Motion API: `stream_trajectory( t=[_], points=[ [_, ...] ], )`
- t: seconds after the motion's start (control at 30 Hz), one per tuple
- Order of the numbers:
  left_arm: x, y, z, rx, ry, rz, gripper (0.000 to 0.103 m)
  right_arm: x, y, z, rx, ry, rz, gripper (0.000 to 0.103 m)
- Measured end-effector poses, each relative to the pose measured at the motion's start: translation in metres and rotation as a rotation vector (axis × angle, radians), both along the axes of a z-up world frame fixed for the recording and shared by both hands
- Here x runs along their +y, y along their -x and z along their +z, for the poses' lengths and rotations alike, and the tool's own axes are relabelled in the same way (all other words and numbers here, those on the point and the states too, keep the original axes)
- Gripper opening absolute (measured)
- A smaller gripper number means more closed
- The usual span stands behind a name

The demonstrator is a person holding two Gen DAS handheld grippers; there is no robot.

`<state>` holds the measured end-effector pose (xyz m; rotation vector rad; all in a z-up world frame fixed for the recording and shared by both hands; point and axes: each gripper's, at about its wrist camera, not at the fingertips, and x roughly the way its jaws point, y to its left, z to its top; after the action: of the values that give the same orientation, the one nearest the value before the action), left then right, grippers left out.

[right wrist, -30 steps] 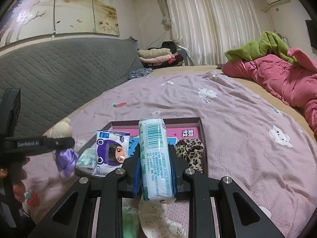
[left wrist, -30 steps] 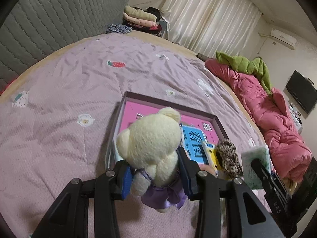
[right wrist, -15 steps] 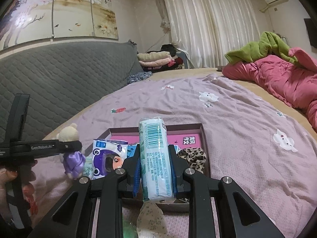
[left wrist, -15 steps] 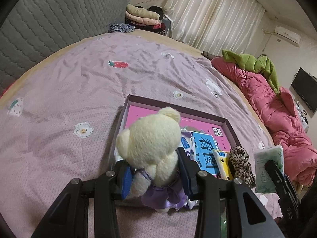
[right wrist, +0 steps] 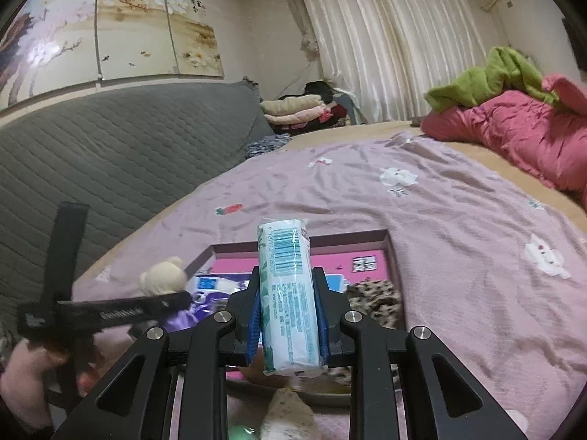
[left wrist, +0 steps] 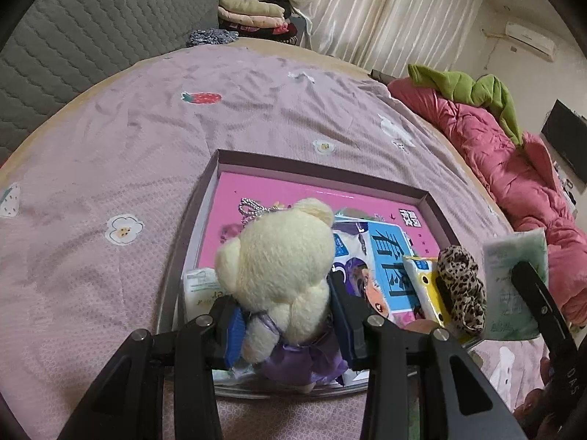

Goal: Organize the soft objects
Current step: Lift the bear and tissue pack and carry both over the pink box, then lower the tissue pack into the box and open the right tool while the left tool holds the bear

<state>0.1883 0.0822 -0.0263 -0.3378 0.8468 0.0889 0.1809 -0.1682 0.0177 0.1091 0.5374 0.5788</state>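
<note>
Cream-coloured plush fur fills the near centre of the left wrist view: a small soft teddy bear in a purple satin dress is pinched at its body between the blue pads of the left claw, which is closed on it. The bear hangs over the near left corner of a shallow rectangular cardboard box with a dark mauve rim and bright pink floor, which sits on a bed covered by a lilac quilt with flower and strawberry patches. Inside the box, to the right of the bear, lie a blue printed tissue packet with a cartoon face, a yellow-edged packet and a leopard-print fabric scrunchie.

Further right, the right claw is closed on a slim white and pale green plastic-wrapped tissue pack with a barcode, held upright on edge above the box's near rim. A crumpled pink duvet lies at the far right of the bed.

Both held things look light and squashy. The bear should compress and spring back, so its torso is probably the securest hold, not a limb or the slippery satin dress. The tissue pack's film is likely slick, so gripping across its broad flat faces suits it best.
</note>
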Motion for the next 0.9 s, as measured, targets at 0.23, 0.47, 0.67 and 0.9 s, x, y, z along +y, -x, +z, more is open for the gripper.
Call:
stream_trajectory(
  t=[0.23, 0.47, 0.67, 0.9],
  points=[
    [-0.005, -0.002, -0.003, 0.014, -0.023, -0.010, 0.042, 0.006, -0.010, -0.009, 0.035, 0.026, -0.013, 0.026],
    [-0.006, -0.002, -0.003, 0.015, -0.024, -0.011, 0.042, -0.002, -0.022, -0.023, 0.100, 0.055, -0.067, 0.027],
    [-0.008, 0.000, -0.005, 0.019, -0.024, -0.011, 0.042, -0.001, -0.025, -0.030, 0.103, 0.144, -0.103, 0.030],
    [-0.008, 0.000, -0.006, 0.023, -0.024, -0.013, 0.042, -0.002, -0.026, -0.037, 0.097, 0.204, -0.125, 0.038]
  ],
)
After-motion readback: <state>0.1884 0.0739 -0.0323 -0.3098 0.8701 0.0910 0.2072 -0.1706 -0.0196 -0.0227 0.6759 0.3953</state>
